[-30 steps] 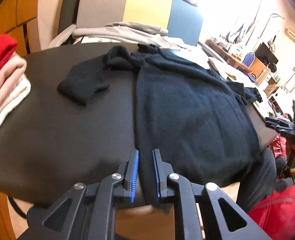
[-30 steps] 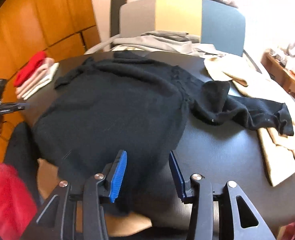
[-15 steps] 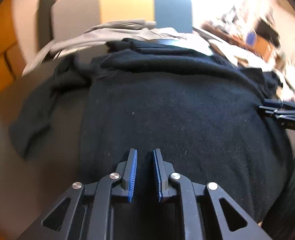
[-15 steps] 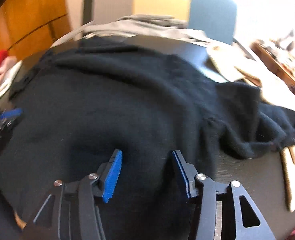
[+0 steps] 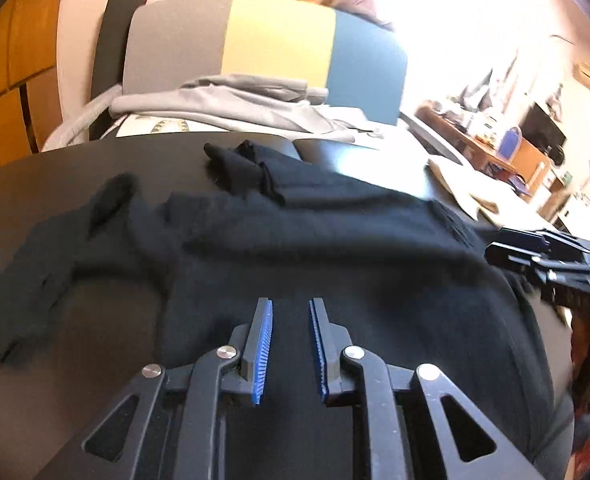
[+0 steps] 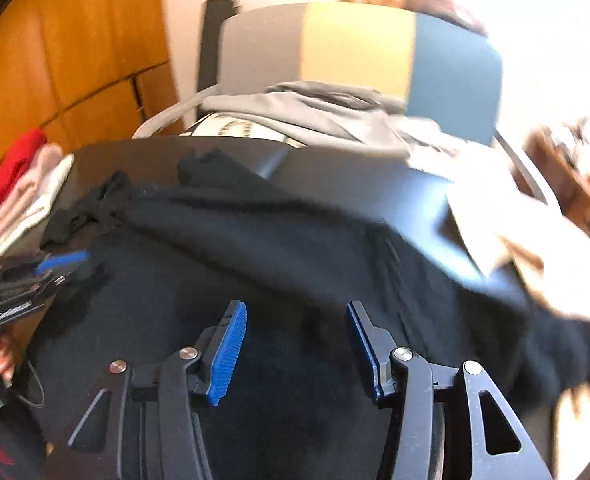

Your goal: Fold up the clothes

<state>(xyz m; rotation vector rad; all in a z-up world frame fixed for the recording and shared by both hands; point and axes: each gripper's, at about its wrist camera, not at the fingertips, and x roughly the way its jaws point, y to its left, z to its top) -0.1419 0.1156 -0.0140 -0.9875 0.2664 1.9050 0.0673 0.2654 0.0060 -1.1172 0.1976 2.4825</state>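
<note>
1. Left wrist view: the left gripper sits low in the frame, its jaws a narrow gap apart, having just been opening. The black sweater passes between them; whether the pads pinch it cannot be told. The sweater covers the dark table, probably doubled toward the chair.

2. Right wrist view: the right gripper has wider jaws, just closing, over the same sweater at lower centre; grip unclear. Folded clothes wait at left.
</note>
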